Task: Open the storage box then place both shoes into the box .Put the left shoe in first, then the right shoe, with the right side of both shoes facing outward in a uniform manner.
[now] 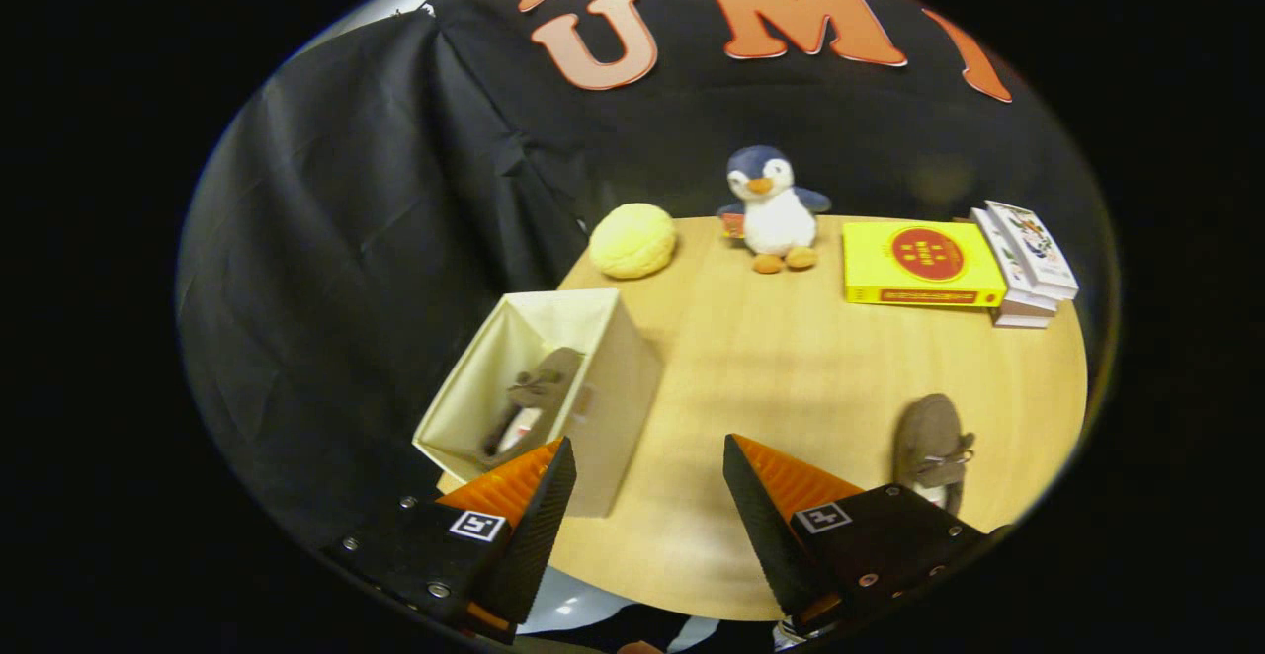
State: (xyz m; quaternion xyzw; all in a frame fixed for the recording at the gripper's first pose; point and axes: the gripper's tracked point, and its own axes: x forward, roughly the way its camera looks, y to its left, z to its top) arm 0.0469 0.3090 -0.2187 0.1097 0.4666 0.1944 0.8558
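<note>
Wooden round table [791,377] in a black-draped booth, seen over spread, empty fingers.

Gripper [647,461] is open above the near edge. Left, a cream fabric storage box [618,387] stands open with one brown shoe [534,402] inside; the second brown shoe [929,442] lies on the table right of the fingers. Far off sit a penguin toy [776,209] and a yellow book [919,264].

The gripper [647,456] has its fingers wide apart with nothing between them, above the round wooden table [751,377], where one brown shoe [529,407] lies inside the open cream box [553,387] and the other shoe [931,447] sits beside the right finger.
</note>
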